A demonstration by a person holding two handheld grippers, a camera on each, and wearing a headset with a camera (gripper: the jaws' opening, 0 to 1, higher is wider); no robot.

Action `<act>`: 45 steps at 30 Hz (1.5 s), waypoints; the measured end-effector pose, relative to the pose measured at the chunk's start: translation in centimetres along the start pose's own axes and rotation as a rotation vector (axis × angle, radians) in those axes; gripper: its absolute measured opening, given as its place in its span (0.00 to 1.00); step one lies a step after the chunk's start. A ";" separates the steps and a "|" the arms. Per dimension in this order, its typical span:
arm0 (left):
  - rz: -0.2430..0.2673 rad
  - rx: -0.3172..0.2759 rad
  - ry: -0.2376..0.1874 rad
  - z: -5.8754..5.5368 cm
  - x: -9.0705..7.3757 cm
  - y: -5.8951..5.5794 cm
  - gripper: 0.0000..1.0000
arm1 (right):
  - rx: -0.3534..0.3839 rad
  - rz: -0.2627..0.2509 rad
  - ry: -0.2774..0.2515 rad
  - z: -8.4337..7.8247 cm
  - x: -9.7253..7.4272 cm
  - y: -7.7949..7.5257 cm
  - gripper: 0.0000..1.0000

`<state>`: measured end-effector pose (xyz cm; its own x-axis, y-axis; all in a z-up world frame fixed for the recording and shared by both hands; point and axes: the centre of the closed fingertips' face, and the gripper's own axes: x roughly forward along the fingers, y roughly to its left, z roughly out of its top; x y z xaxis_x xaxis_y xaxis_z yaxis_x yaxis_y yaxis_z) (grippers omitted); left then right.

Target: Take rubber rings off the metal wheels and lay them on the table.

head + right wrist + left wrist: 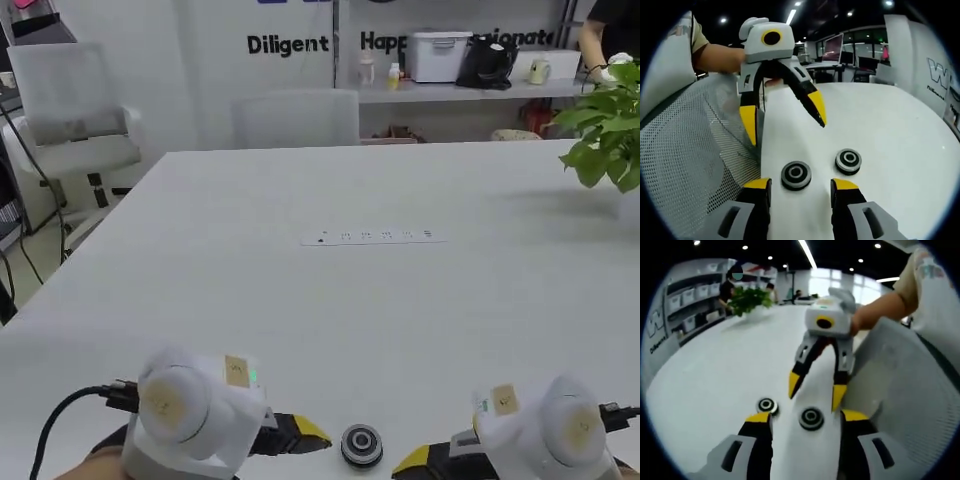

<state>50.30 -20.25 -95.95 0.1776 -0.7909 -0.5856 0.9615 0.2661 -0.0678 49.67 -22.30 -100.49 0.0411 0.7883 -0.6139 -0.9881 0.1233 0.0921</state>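
Metal wheels (796, 175) (848, 161): two close-up, one overhead

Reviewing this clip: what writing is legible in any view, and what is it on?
"Diligent": back wall, head view.
"Happ" and "ionate": same wall, the middle hidden behind a white box and a black bag.
"W": wall panel, right gripper view; the smaller line beneath it is blurred.
Marks on the table's socket strip: too small to read.
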 end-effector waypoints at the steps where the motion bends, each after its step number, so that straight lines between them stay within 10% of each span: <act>1: -0.001 0.000 0.001 0.0 0.1 0.0 0.54 | -0.001 0.001 0.000 0.0 0.0 0.0 0.44; 16: -0.060 0.028 0.076 -1.8 2.6 -1.6 0.39 | -0.007 0.019 0.020 -0.7 0.5 0.4 0.34; 35: -0.039 0.026 0.085 -2.4 3.9 -1.4 0.22 | 0.013 0.018 0.016 -1.0 0.6 0.4 0.30; 45: 0.017 0.117 0.090 -2.5 4.0 -0.9 0.14 | 0.019 0.014 0.006 -0.8 0.6 0.3 0.29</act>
<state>49.63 -22.27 -100.26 0.1795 -0.7328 -0.6563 0.9774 0.2086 0.0343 49.23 -22.27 -101.51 0.0263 0.7863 -0.6172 -0.9855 0.1239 0.1158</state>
